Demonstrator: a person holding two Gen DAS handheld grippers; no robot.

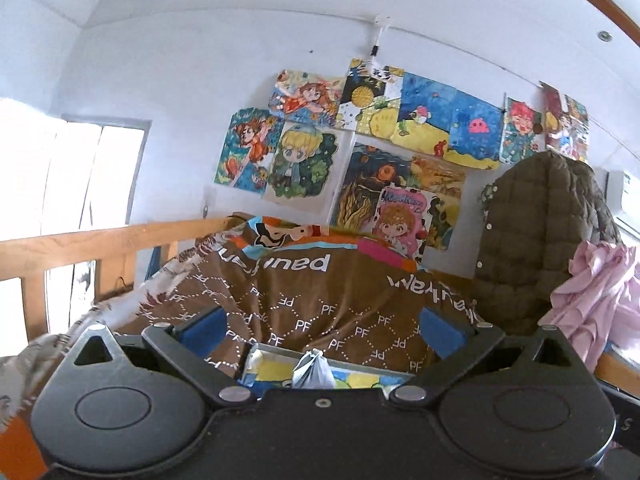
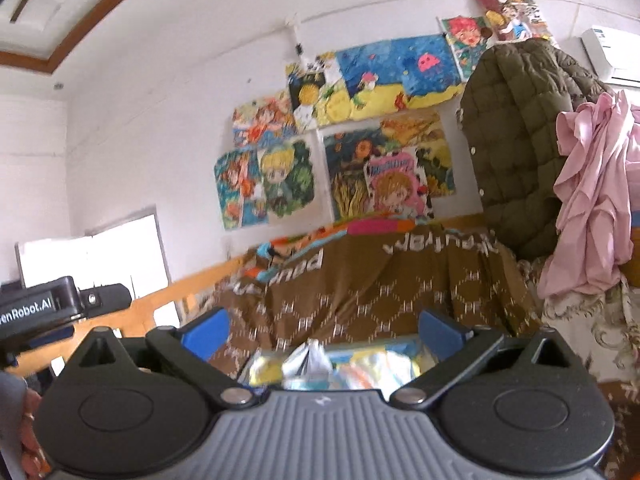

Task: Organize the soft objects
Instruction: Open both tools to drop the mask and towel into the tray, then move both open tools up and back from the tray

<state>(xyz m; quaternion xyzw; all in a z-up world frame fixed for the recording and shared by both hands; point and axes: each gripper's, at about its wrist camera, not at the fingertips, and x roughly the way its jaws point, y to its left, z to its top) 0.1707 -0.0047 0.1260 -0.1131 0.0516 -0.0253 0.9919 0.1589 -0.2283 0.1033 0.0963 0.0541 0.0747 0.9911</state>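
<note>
A brown blanket [image 1: 320, 304] with white "PF" lettering lies heaped on the bed, also in the right wrist view as the brown blanket [image 2: 380, 288]. In front of it sits a yellow-and-blue pillow [image 1: 280, 372] with a small grey-white bundle [image 1: 314, 368] on it; the same pillow [image 2: 376, 368] and bundle [image 2: 310, 360] show blurred on the right side. My left gripper [image 1: 322, 330] is open, blue pads wide apart, nothing between them. My right gripper [image 2: 322, 328] is open too and holds nothing. Both point level at the blanket from a short way off.
A wooden bed rail [image 1: 100, 244] runs along the left. An olive quilted jacket [image 1: 536, 240] and pink cloth [image 1: 600, 292] hang at the right. Colourful drawings [image 1: 360, 140] cover the white wall. The left gripper's body [image 2: 48, 308] and a hand [image 2: 28, 432] show at the right view's left edge.
</note>
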